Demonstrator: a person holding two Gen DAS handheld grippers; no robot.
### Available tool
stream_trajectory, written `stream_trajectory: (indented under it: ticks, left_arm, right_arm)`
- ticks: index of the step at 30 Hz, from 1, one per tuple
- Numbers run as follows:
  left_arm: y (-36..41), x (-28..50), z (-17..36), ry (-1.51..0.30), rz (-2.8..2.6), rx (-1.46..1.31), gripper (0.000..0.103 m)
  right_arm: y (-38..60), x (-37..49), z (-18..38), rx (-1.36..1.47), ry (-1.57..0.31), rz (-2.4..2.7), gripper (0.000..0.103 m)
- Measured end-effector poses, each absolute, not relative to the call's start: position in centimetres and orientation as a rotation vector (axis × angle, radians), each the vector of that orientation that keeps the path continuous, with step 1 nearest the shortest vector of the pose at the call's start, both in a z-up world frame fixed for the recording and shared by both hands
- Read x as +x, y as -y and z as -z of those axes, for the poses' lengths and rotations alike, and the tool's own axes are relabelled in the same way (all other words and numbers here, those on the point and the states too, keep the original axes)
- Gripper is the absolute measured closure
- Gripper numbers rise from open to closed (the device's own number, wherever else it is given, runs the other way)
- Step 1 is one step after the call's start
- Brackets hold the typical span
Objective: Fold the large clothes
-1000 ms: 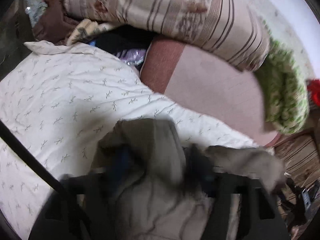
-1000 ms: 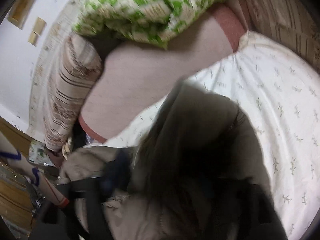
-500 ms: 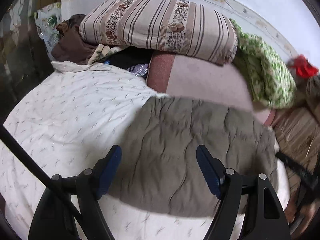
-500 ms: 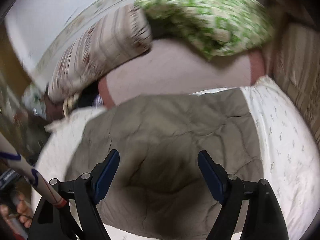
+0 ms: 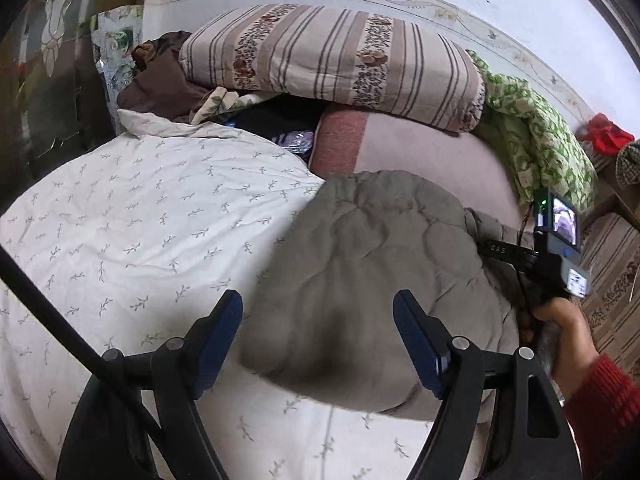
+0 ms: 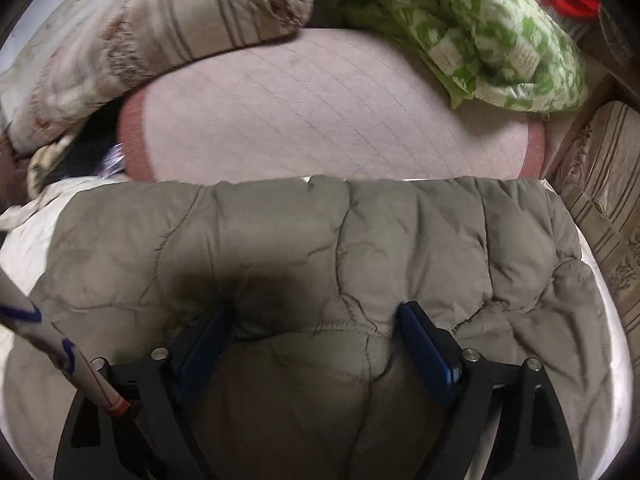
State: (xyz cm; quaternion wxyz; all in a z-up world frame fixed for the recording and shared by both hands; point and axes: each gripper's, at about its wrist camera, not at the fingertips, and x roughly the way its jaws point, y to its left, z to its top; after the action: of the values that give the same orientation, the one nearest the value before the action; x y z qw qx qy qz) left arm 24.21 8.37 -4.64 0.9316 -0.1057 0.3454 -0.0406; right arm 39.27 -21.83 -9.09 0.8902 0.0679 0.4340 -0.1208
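A grey-brown quilted jacket (image 5: 368, 276) lies folded on the white leaf-print bedsheet (image 5: 132, 216). My left gripper (image 5: 318, 316) is open and empty, held above the jacket's near left edge. My right gripper (image 6: 314, 320) is open, its blue fingers (image 6: 420, 336) pressed down into the jacket (image 6: 320, 240), with padding bulging between them. The right gripper also shows at the right of the left wrist view (image 5: 560, 256), held by a hand in a red sleeve.
A striped folded quilt (image 5: 332, 60), a green patterned blanket (image 5: 536, 132) and a pink mat (image 6: 332, 108) lie behind the jacket. Dark clothes (image 5: 160, 80) are heaped at the back left. A red item (image 5: 608, 136) sits far right. A striped mattress side (image 6: 600, 200) is at right.
Both grippers have let go of the jacket and opened. The jacket has dropped flat onto the bed. The right gripper has since lowered onto it.
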Motion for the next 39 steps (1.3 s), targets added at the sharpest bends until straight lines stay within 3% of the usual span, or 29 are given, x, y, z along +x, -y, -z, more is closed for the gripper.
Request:
stream_trajectory:
  ticks: [10,22,29,39]
  left_arm:
    - [-10.7,25.6,6.2,-0.759,0.069,-0.248,0.026]
    - [-12.1,25.5,6.4,-0.77,-0.009,-0.265,0.026]
    - [-13.5,26.9,6.7,-0.79,-0.067,-0.262,0.026]
    - [-11.3,29.5,10.7,-0.98,-0.125,-0.072,0.026]
  right_arm:
    - [26.8,43.2,12.3,0.266,-0.92,0.305,0.012]
    - [14.9,37.6,3.2,0.015,-0.856,0.075,0.012]
    - [10.3,39.5,9.0,-0.06,-0.943,0.095,0.01]
    - [13.2,32.3,7.0,-0.005,-0.934,0.078,0.012]
